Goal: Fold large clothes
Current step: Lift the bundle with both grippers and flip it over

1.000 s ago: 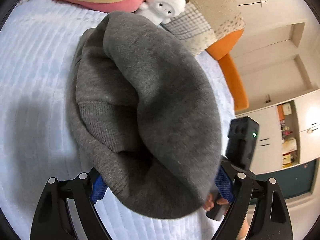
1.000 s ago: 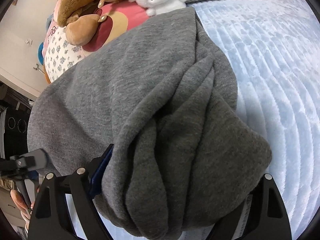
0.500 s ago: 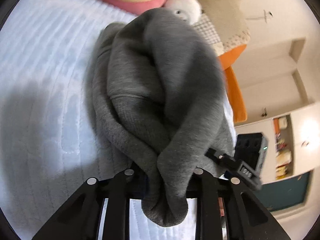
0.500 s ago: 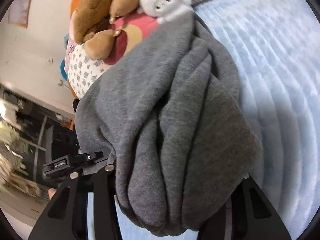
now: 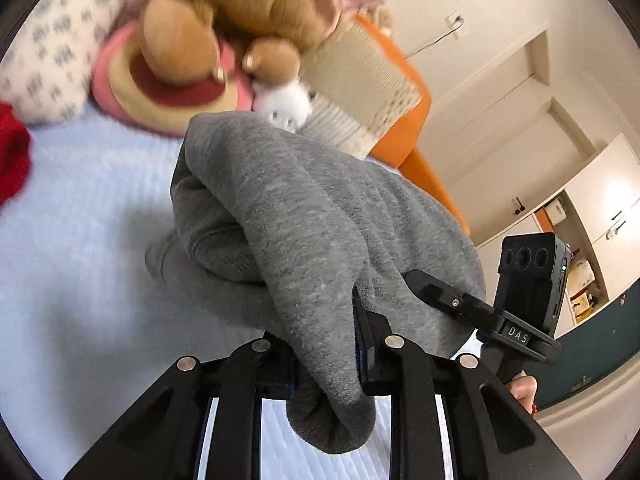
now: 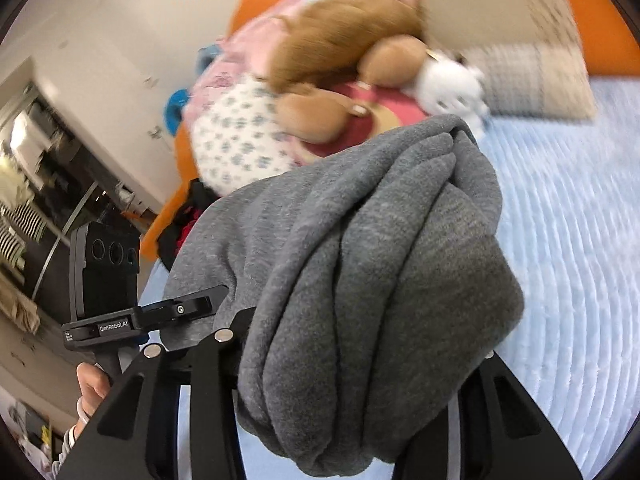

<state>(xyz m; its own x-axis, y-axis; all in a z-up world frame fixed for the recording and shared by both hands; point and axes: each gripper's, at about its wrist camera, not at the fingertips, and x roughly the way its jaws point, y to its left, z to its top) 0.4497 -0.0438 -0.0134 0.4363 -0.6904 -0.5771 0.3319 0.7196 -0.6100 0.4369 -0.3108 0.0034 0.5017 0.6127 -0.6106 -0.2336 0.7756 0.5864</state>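
Grey fleece garment (image 5: 304, 216), bunched thick, hangs between your two grippers above the pale blue bed (image 5: 80, 272). On the left, your left gripper (image 5: 326, 356) has its jaws clamped on a gathered fold of the fabric, a lump of it drooping below them. On the right, your right gripper (image 6: 360, 364) has its jaws closing on a fatter wad of pleated cloth that fills the gap between them. Soft toys (image 5: 224, 28) and cushions (image 6: 532, 32) crowd the head of the bed beyond. You look to be at the lift-and-spread step. Next, the move calls for drawing both hands apart so the bundle opens, then lowering it flat onto bare bedding, well short of the toys.
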